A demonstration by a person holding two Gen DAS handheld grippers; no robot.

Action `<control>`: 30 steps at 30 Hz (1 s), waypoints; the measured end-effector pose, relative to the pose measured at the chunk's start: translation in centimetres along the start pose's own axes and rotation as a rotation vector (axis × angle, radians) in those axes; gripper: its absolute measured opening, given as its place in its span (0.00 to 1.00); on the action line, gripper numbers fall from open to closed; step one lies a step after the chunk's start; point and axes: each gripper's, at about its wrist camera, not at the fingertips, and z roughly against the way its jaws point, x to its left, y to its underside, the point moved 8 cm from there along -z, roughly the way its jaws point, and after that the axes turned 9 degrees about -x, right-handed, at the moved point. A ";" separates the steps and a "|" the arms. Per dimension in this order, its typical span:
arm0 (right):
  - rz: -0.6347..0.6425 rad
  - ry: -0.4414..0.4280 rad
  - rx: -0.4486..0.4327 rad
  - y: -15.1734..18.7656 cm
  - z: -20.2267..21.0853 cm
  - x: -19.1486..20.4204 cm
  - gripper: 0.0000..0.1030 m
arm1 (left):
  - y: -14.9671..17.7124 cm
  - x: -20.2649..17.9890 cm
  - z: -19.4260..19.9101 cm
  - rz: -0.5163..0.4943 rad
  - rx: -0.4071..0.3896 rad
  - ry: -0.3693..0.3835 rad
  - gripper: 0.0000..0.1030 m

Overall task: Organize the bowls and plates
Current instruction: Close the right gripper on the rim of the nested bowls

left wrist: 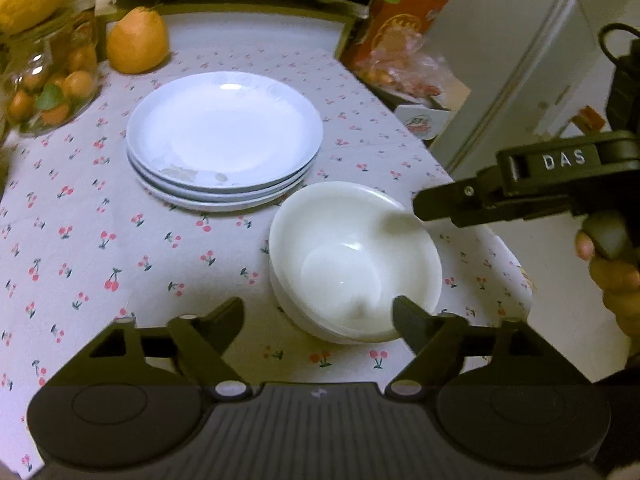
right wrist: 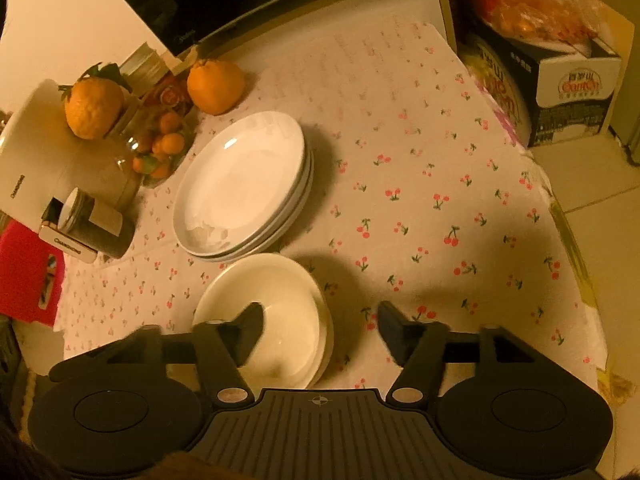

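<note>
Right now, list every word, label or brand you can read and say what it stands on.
"DAS": on the right gripper, seen from the left wrist.
"CHANGHONG": on the white appliance and on a small box beside it; small, read with some doubt.
White carton: red logo and print too blurred to read.
Orange box: no text legible.

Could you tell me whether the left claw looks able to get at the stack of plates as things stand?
Probably yes: the left claw is open and empty, and bare tablecloth lies between it and the plates; the bowls sit off to one side.
</note>
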 end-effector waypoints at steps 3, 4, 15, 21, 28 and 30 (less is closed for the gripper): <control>0.023 -0.039 -0.033 -0.1 -0.1 0.1 0.72 | 0.2 -0.2 0.1 -0.053 -0.033 0.025 0.91; 0.027 -0.052 -0.041 0.0 -0.2 0.0 0.72 | 0.2 -0.3 0.1 -0.075 -0.044 0.032 0.92; 0.046 -0.114 -0.046 2.3 -2.0 -0.6 0.73 | 1.6 -1.8 -1.1 -0.239 -0.050 0.105 0.96; 0.043 -0.112 -0.047 3.3 -2.6 -0.4 0.73 | 2.0 -2.6 -1.9 -0.315 -0.041 0.111 0.96; 0.080 -0.099 -0.033 4.3 -3.6 0.2 0.72 | 1.9 -2.5 -2.5 -0.332 -0.040 0.099 0.94; 0.088 -0.098 -0.038 4.4 -3.6 0.5 0.68 | 1.8 -2.5 -2.6 -0.334 -0.044 0.096 0.92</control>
